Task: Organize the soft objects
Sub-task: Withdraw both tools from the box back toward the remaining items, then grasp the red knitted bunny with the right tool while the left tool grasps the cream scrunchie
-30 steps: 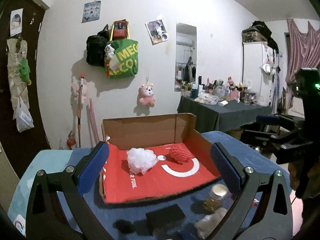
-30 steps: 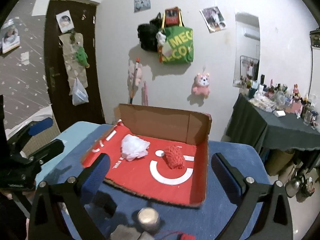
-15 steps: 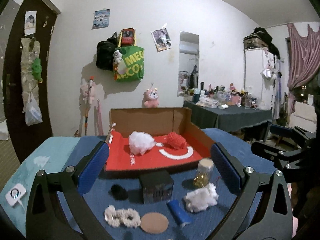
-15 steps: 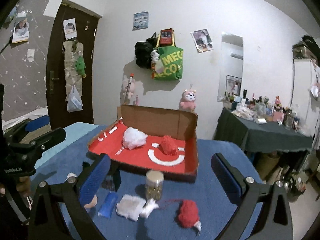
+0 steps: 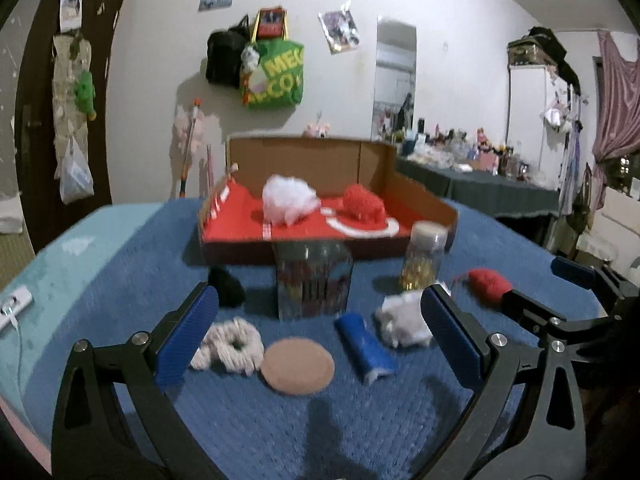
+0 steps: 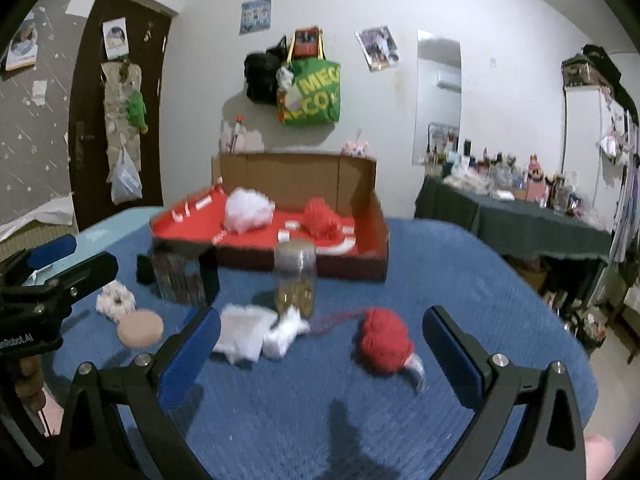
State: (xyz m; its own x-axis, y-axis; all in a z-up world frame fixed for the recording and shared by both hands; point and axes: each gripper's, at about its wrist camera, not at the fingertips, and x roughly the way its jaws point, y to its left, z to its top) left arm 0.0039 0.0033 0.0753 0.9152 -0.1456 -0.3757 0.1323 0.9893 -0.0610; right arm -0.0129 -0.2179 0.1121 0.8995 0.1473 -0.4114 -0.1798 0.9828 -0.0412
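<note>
An open cardboard box with a red floor (image 5: pixel 236 232) (image 6: pixel 372 252) stands at the back of the blue table. In it lie a white fluffy puff (image 5: pixel 289 199) (image 6: pixel 248 210) and a red knitted ball (image 5: pixel 363 203) (image 6: pixel 321 217). In front lie a cream scrunchie (image 5: pixel 230 344) (image 6: pixel 114 300), a tan round pad (image 5: pixel 299 366) (image 6: pixel 140 327), a blue roll (image 5: pixel 365 347), a white soft wad (image 5: pixel 402 320) (image 6: pixel 260 336), a red yarn ball (image 5: pixel 489 283) (image 6: pixel 385 338) and a small black soft lump (image 5: pixel 226 290). My left gripper (image 5: pixel 320 332) and right gripper (image 6: pixel 322 344) hover open, holding nothing.
A dark mesh holder (image 5: pixel 314 282) (image 6: pixel 180 276) and a clear jar of yellow beads (image 5: pixel 426 254) (image 6: pixel 295 280) stand before the box. A white device (image 5: pixel 12 306) lies on the light-blue cloth at left. A cluttered dark table (image 6: pixel 520 216) stands at right.
Both grippers have pulled back and dropped lower, so the loose items in front of the box now show close ahead. Both stay open.
</note>
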